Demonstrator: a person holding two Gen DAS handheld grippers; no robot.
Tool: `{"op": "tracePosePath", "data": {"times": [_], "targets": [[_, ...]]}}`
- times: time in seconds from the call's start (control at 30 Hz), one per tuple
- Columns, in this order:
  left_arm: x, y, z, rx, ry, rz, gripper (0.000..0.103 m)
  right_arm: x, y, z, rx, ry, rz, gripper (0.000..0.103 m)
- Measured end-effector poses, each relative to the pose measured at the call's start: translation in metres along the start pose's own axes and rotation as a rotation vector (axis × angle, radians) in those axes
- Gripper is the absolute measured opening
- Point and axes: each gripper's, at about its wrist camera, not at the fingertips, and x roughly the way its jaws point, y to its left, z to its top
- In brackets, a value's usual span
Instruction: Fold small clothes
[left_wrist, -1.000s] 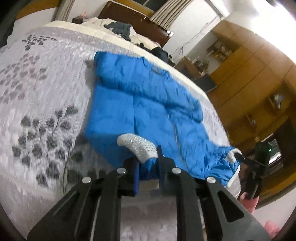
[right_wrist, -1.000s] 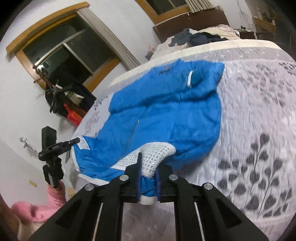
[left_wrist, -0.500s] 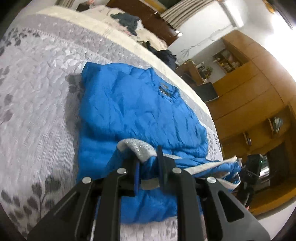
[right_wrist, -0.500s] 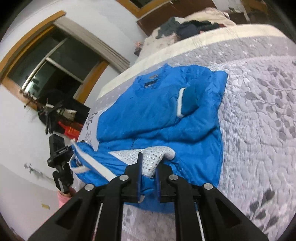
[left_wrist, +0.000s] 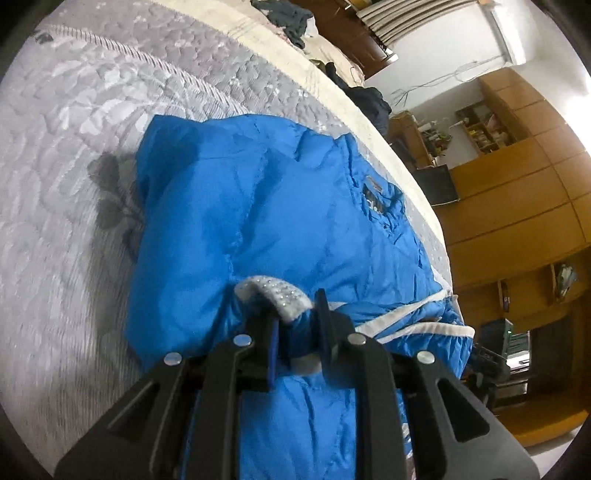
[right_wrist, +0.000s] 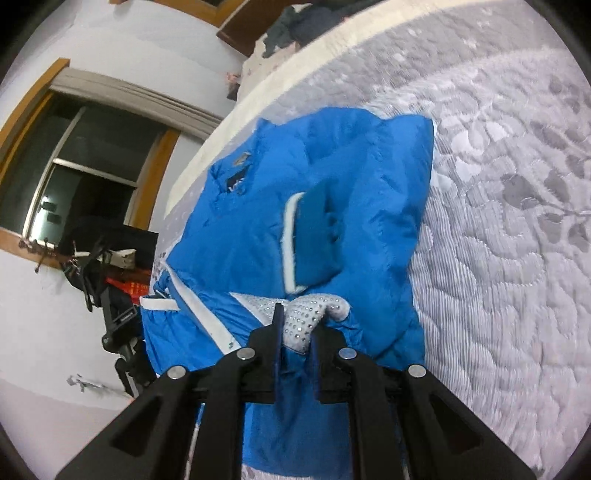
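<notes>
While the blue puffer jacket (left_wrist: 258, 206) lies spread on the grey leaf-patterned quilt (left_wrist: 66, 155) of the bed, both grippers hold its lower edge up off the cover. The left gripper (left_wrist: 295, 317) pinches a bunched corner of the hem, where a pale studded patch (left_wrist: 275, 291) pokes out between its fingers. The right gripper (right_wrist: 297, 325) is clamped the same way on the opposite hem corner, a matching studded patch (right_wrist: 314, 310) sticking up from the grip. A white-trimmed edge (right_wrist: 199, 306) of the jacket stretches between the two. One sleeve, with its white cuff (right_wrist: 290, 236), lies folded across the chest. Dark clothes (left_wrist: 291, 14) sit heaped near the wooden headboard (left_wrist: 354, 40) at the far end.
</notes>
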Motion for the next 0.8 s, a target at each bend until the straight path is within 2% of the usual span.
{"op": "tracePosePath", "data": {"times": [0.17, 0.3, 0.4, 0.47, 0.53, 0.57, 0.6, 0.67, 0.73, 0.8], "targets": [[0.004, 0.003, 0.007, 0.007, 0.019, -0.027, 0.019, 0.004, -0.004, 0.004, 0.003, 0.013, 0.020, 0.014], [-0.011, 0.006, 0.007, 0.000, 0.022, -0.087, 0.027, -0.014, 0.001, -0.001, -0.028, -0.001, 0.043, 0.027], [-0.025, 0.005, 0.003, 0.010, 0.013, -0.117, 0.034, -0.030, 0.006, -0.007, -0.053, -0.014, 0.044, 0.033], [-0.037, 0.001, -0.001, 0.039, -0.023, -0.081, 0.048, -0.036, 0.011, -0.012, -0.068, -0.010, 0.030, 0.042], [-0.050, -0.005, -0.007, 0.085, -0.055, -0.037, 0.049, -0.047, 0.014, -0.015, -0.093, -0.047, -0.031, 0.090], [-0.056, -0.008, -0.010, 0.111, -0.066, -0.021, 0.049, -0.056, 0.018, -0.018, -0.123, -0.099, -0.088, 0.091], [-0.061, -0.009, -0.013, 0.131, -0.075, -0.008, 0.050, -0.063, 0.021, -0.020, -0.151, -0.126, -0.110, 0.091], [-0.072, -0.016, -0.021, 0.205, -0.102, 0.059, 0.052, -0.074, 0.024, -0.024, -0.174, -0.152, -0.116, 0.091], [-0.074, -0.029, -0.028, 0.295, -0.122, 0.139, 0.056, -0.080, 0.034, -0.027, -0.244, -0.189, -0.183, 0.091], [-0.074, -0.038, -0.032, 0.349, -0.133, 0.182, 0.061, -0.079, 0.045, -0.029, -0.316, -0.202, -0.220, 0.091]]}}
